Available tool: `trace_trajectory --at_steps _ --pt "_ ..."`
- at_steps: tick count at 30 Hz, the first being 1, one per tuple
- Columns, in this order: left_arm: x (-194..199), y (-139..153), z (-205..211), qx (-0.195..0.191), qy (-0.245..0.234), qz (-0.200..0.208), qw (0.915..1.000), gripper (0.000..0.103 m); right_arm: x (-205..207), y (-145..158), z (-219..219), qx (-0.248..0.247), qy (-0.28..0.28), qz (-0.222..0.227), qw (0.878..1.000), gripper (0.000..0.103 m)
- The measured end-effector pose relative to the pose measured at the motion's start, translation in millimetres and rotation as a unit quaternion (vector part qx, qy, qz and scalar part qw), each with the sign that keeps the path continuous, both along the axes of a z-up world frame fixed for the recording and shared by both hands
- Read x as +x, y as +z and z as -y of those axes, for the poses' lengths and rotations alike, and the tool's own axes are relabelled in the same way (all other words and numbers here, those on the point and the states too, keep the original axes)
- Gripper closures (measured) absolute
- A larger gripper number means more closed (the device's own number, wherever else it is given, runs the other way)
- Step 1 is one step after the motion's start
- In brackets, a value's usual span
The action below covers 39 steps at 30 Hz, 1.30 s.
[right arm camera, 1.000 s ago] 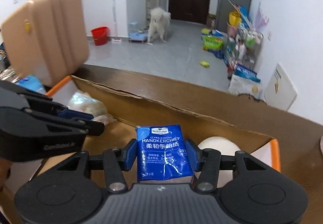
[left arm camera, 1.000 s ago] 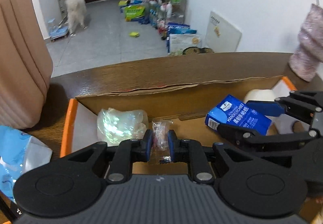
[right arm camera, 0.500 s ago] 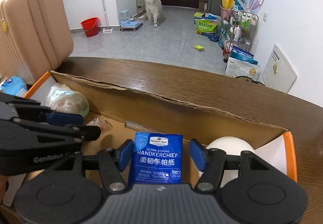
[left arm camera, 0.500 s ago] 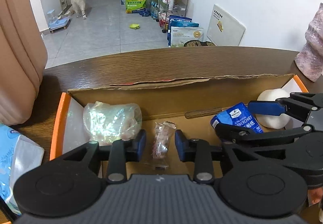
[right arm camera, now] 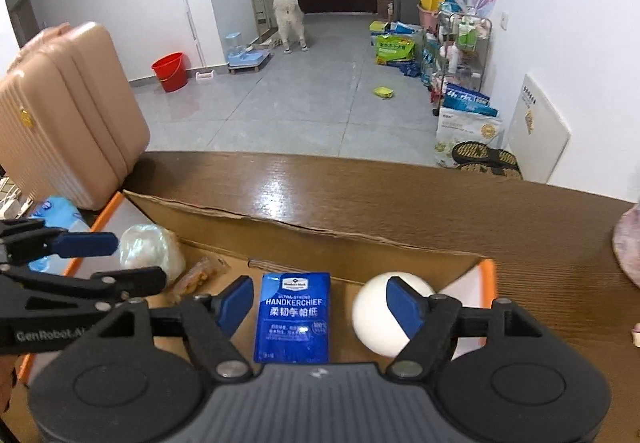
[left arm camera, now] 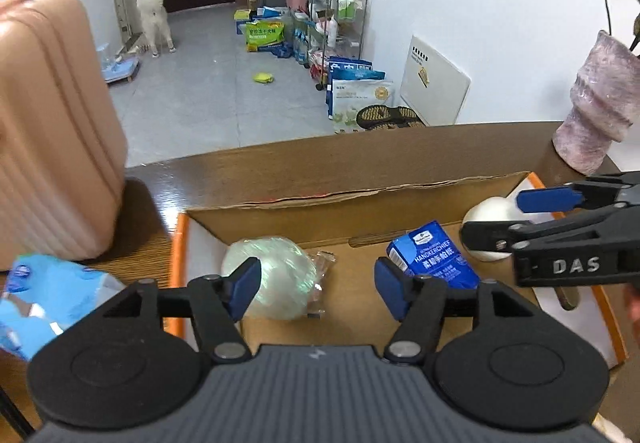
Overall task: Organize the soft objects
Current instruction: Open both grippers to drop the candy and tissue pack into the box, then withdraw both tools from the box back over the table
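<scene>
An open cardboard box (left arm camera: 320,215) (right arm camera: 320,243) with an orange rim stands on the wooden table. On its floor lie a shiny plastic bundle (left arm camera: 280,267) (right arm camera: 148,247), a small clear snack packet (left arm camera: 322,263) (right arm camera: 200,275), a blue handkerchief tissue pack (left arm camera: 432,259) (right arm camera: 294,315) and a white ball (left arm camera: 488,209) (right arm camera: 376,315). My left gripper (left arm camera: 316,283) (right arm camera: 140,261) hovers above the bundle and packet, jaws opening, pads touching nothing. My right gripper (right arm camera: 320,295) (left arm camera: 494,219) hangs over the tissue pack and ball, jaws opening, holding nothing.
A pink suitcase (left arm camera: 52,143) (right arm camera: 68,115) stands on the table left of the box. A blue plastic pack (left arm camera: 48,291) lies beside the box's left rim. A pink vase (left arm camera: 596,103) stands at the back right. Bare table (right arm camera: 400,195) lies behind the box.
The left gripper let go of the snack packet and the right let go of the tissue pack. Both items now lie in the box. Both grippers rose and their jaws widened.
</scene>
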<state>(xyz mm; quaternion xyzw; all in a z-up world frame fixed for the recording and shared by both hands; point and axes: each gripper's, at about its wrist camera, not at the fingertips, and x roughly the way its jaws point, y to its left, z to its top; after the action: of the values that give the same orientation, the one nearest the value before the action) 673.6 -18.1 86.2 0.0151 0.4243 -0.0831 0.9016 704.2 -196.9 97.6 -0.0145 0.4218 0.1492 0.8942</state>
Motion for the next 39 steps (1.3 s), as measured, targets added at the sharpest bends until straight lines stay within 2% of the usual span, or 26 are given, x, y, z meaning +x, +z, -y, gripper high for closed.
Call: trace_trajectory --at_steps 6,11,20,29,39 --pt "-34 35 -12 0.005 0.010 0.009 0.9999 0.034 -38 35 14 0.000 -0.003 0.011 1.000 0.029" --pt "-78 66 -23 0.008 0.015 0.031 0.9994 0.030 -80 65 25 0.003 -0.005 0.019 1.000 0.026" --pt "-169 93 -43 0.003 0.030 0.061 0.9977 0.025 -177 102 40 0.003 -0.008 0.056 0.998 0.022" --pt "-251 92 -40 -0.003 0.034 0.097 0.9947 0.022 -251 100 45 0.009 -0.004 0.082 0.997 0.022" --pt "-327 73 -34 0.001 0.027 0.118 0.9926 0.021 -307 75 59 0.040 -0.007 0.085 0.996 0.022"
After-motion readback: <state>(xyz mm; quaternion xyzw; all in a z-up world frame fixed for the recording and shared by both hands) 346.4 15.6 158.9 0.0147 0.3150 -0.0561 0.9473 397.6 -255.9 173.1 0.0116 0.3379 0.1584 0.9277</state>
